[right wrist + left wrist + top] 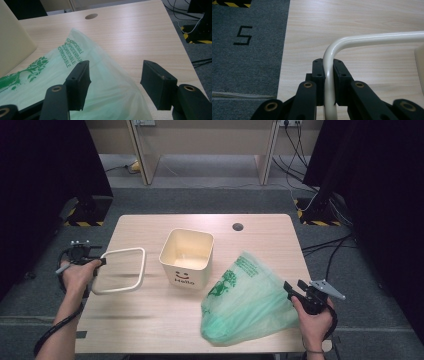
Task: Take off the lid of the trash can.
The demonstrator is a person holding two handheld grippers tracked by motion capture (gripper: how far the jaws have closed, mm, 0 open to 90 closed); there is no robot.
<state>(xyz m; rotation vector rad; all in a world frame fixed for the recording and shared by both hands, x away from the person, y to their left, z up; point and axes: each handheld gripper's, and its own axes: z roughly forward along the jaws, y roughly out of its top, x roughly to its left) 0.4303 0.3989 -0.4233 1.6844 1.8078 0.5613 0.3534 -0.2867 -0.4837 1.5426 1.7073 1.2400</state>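
Holding the cream ring frame (pixel 120 270) clamped at nine o'clock of the bin (pixel 186 257), the left gripper (pixel 328 75) is keeping it clear, probably for lining, while the right gripper (pixel 113 83) is gaping over the green bag (pixel 245 300) at four o'clock, gripping nothing.

Both forearms are showing bare, no sleeves. The left tool (pixel 327 82) is showing black jaws with small screw holes and brass pivot rivets. The right tool (pixel 289 290) is wearing a grey three-cornered plate, black cable trailing.
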